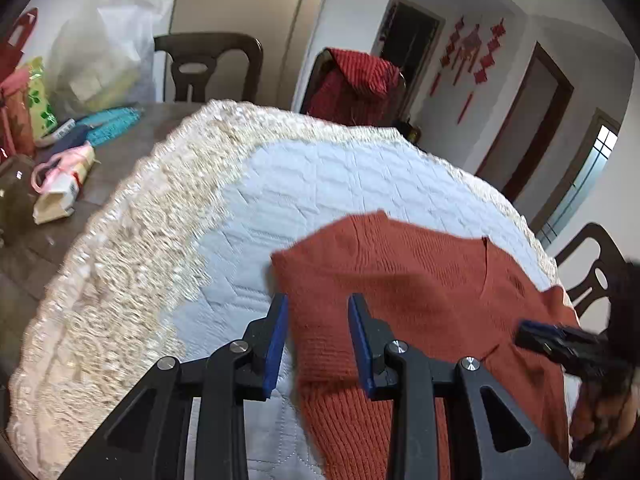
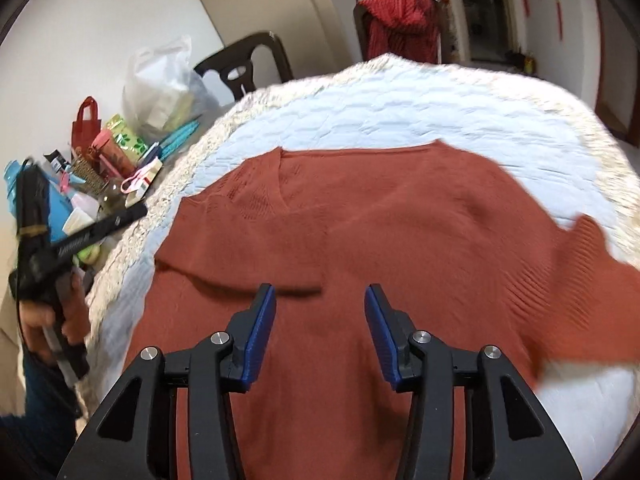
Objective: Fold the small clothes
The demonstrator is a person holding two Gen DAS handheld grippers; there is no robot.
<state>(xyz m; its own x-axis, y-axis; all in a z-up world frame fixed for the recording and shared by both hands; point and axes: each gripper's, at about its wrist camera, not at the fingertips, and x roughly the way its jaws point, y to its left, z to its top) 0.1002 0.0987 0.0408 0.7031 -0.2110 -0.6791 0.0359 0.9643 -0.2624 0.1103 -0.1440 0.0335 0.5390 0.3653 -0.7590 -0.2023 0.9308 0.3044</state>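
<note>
A rust-orange knitted sweater point(image 2: 380, 220) with a V-neck point(image 2: 282, 184) lies flat on a white quilted table cover point(image 2: 400, 112). One ribbed sleeve point(image 2: 580, 280) sticks out to the right. My right gripper point(image 2: 320, 292) hovers open over the sweater's middle, nothing between its blue pads. In the left wrist view my left gripper point(image 1: 318, 300) stands open over the sweater's point(image 1: 420, 280) left edge, and the pads do not press on the knit. The right gripper point(image 1: 524, 334) also shows at the far right, over the sweater. A hand holds the left gripper point(image 2: 136, 214) at the cover's left edge.
The cover's lace border point(image 1: 132, 248) hangs over a dark wooden table point(image 1: 24, 256). Clutter fills the table's left side: a white plastic bag point(image 1: 104, 48), packets, a red bag point(image 2: 86, 124). Dark chairs point(image 1: 208, 64) stand behind, one draped with a red garment point(image 1: 356, 80).
</note>
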